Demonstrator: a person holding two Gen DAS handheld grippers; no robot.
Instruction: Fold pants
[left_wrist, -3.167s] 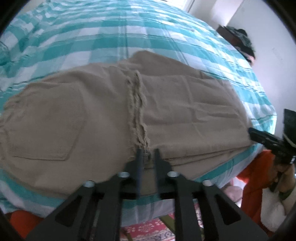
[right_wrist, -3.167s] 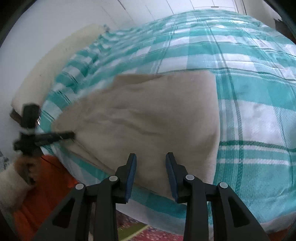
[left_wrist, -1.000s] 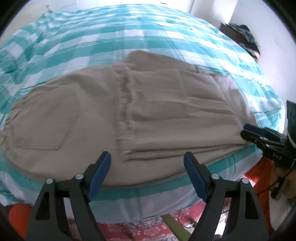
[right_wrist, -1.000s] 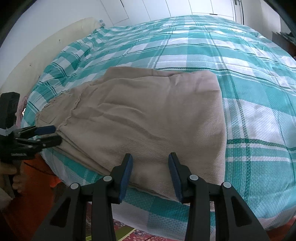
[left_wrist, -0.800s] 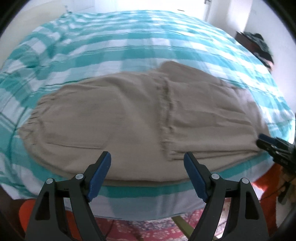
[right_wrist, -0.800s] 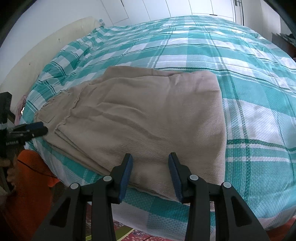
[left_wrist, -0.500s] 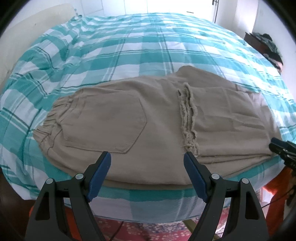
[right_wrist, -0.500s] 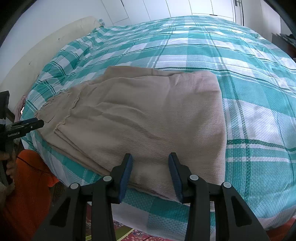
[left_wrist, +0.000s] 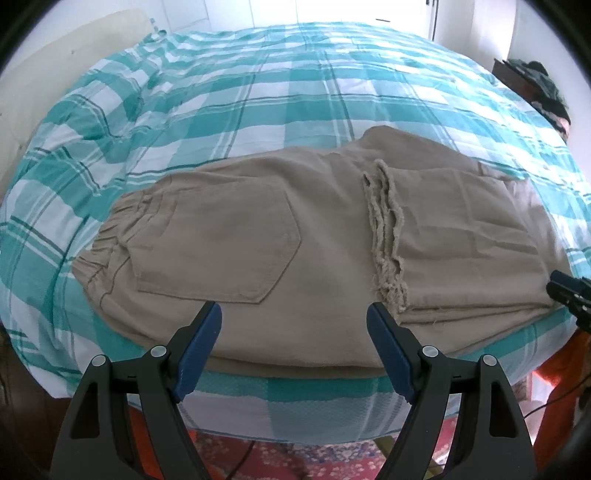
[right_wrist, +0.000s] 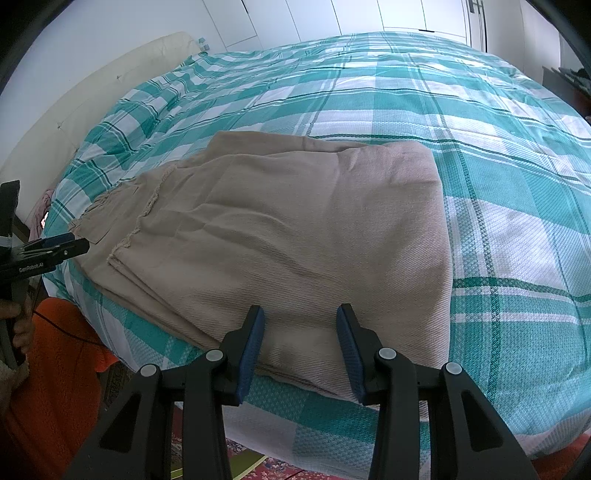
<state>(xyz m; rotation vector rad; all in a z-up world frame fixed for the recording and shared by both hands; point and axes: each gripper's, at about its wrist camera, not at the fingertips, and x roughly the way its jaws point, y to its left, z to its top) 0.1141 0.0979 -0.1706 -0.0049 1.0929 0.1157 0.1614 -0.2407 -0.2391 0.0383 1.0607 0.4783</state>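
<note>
Left wrist view: a bed (left_wrist: 288, 85) in teal-and-white check carries tan pants (left_wrist: 303, 236), legs folded over, along its near edge. The left gripper (left_wrist: 294, 325) hangs wide open and empty above that edge; the right gripper (right_wrist: 298, 326) half open, holding nothing.
</note>
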